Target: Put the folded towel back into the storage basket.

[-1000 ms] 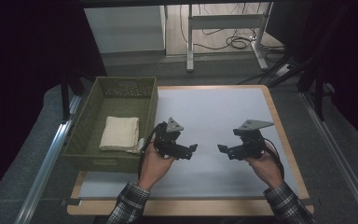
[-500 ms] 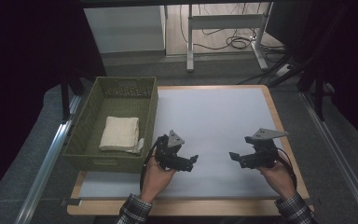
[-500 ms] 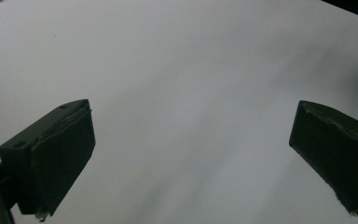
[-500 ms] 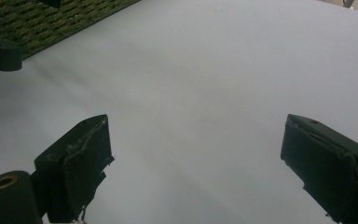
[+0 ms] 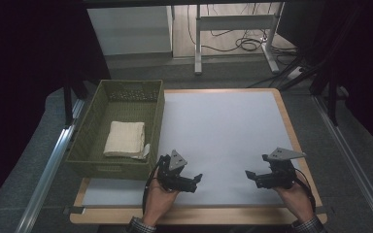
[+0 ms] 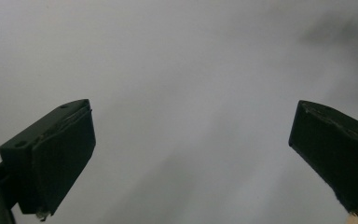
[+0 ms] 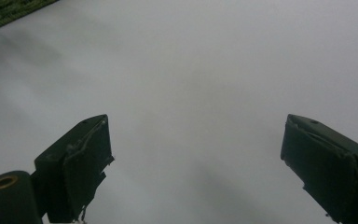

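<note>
- Black jaws of the left gripper [image 5: 194, 180] are seen spread wide apart over the white table mat [image 5: 223, 136], with nothing held between them; the gripper is held in the person's left hand [image 5: 159, 201] near the mat's near edge.
- Wide-apart jaws are likewise shown by the right gripper [image 5: 250, 175], held in the right hand [image 5: 294, 196] toward the mat's near right corner; only bare mat is seen between them.
- Both grippers are pointed inward at each other across the mat's near strip and are kept well apart.
- Just beyond and to the left of the left gripper, along the mat's left edge, a green woven basket [image 5: 155, 111] is set.
- Inside the basket, a folded cream cloth [image 5: 124, 139] is laid flat on its floor, toward the near end.
- A corner of the basket [image 7: 9, 11] is caught at the far left of the right gripper view, across the mat.
- Beyond the mat's far edge, grey floor, metal table legs [image 5: 197, 43] and loose cables [image 5: 245, 43] are seen.
</note>
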{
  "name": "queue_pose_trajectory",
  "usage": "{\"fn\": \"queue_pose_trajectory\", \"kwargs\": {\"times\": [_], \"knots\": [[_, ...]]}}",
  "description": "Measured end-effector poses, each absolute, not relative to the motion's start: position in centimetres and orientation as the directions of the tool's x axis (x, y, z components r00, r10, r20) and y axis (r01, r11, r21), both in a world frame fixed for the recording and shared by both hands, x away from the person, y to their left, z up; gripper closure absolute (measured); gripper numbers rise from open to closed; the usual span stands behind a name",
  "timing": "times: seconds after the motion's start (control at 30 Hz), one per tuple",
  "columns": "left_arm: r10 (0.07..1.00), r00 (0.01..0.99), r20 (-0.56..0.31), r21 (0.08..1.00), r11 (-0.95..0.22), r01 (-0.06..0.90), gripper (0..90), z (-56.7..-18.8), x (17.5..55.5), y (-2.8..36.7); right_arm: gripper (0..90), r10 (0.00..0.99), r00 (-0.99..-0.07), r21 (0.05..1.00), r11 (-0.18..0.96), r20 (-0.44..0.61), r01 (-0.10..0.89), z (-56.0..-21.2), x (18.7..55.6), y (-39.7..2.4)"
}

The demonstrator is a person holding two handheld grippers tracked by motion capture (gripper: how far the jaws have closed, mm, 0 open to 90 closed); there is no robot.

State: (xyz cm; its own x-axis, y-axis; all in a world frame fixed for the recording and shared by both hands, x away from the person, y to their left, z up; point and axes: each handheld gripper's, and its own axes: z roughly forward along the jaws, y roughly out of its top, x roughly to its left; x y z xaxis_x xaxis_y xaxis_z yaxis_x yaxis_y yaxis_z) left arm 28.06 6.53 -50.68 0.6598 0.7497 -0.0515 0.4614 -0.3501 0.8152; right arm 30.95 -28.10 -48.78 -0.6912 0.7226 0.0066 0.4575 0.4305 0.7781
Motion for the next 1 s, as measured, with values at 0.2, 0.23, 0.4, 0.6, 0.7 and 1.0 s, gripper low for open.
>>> {"fn": "queue_pose_trajectory", "kwargs": {"times": [0.2, 0.23, 0.4, 0.6, 0.7, 1.0], "knots": [[0.756, 0.651, -0.062, 0.811, -0.342, 0.475, 0.7, -52.3, 27.2, 6.8, 8.7, 0.728, -0.686, 0.774, 0.429, 0.010, 0.466, -50.2, 30.1, -28.2], [0.756, 0.651, -0.062, 0.811, -0.342, 0.475, 0.7, -52.3, 27.2, 6.8, 8.7, 0.729, -0.684, 0.773, 0.427, 0.013, 0.470, -50.5, 30.0, -28.2], [0.762, 0.644, -0.062, 0.815, -0.334, 0.473, 0.7, -53.4, 26.5, 7.1, 8.6, 0.731, -0.683, 0.770, 0.431, 0.008, 0.471, -51.8, 29.5, -28.1], [0.771, 0.637, -0.031, 0.804, -0.360, 0.474, 0.8, -54.3, 26.0, 7.1, 8.6, 0.732, -0.681, 0.757, 0.446, -0.001, 0.478, -52.9, 29.1, -27.8], [0.772, 0.636, -0.003, 0.798, -0.381, 0.466, 1.1, -54.5, 25.8, 7.0, 8.6, 0.730, -0.683, 0.751, 0.456, -0.009, 0.477, -53.3, 28.9, -27.5], [0.770, 0.636, 0.057, 0.750, -0.453, 0.481, 1.2, -55.0, 25.8, 6.0, 7.1, 0.736, -0.676, 0.769, 0.457, -0.046, 0.447, -54.0, 28.3, -27.3]]}}
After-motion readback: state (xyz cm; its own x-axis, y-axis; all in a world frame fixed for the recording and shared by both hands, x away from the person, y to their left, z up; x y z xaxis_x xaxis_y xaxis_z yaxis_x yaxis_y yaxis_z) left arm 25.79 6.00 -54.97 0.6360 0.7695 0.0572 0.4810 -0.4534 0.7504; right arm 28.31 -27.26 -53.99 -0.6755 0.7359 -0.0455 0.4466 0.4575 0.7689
